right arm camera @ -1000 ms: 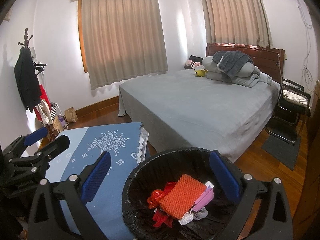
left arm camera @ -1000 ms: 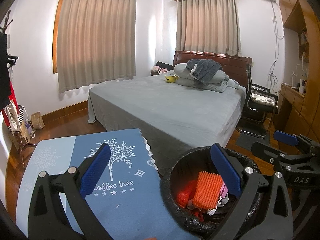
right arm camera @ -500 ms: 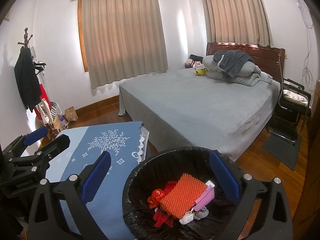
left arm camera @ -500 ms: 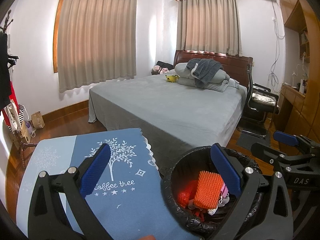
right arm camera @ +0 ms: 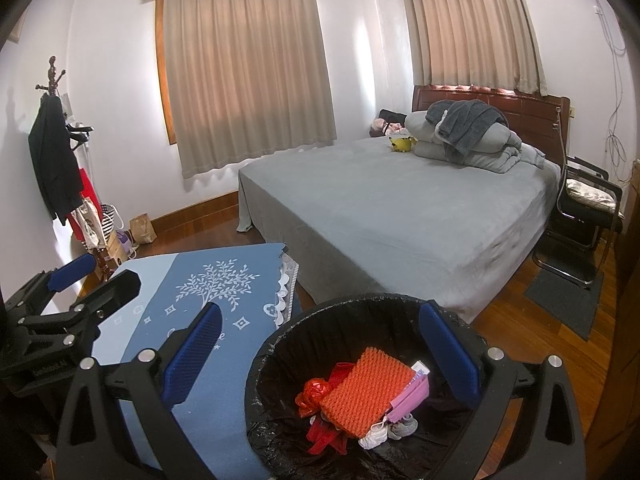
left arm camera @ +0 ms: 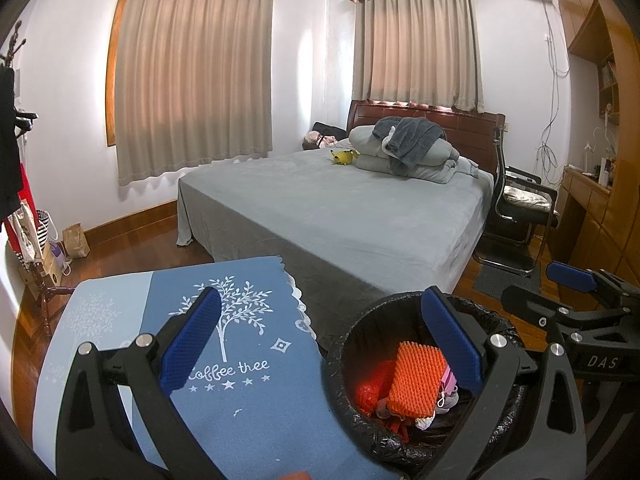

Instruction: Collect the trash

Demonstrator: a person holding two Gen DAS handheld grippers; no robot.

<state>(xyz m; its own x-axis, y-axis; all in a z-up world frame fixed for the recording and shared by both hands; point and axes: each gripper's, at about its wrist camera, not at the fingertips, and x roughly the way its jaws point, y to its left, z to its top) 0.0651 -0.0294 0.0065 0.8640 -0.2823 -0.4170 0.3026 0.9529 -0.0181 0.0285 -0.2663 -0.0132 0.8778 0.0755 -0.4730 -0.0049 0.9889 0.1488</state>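
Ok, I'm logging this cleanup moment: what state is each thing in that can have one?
left gripper: open, empty
right gripper: open, empty
trash bin: upright, black liner in, partly filled
orange pad: lying in the bin on other trash
curtains: drawn shut
bed: made, folded bedding piled at the head
blue cloth: spread flat beside the bin
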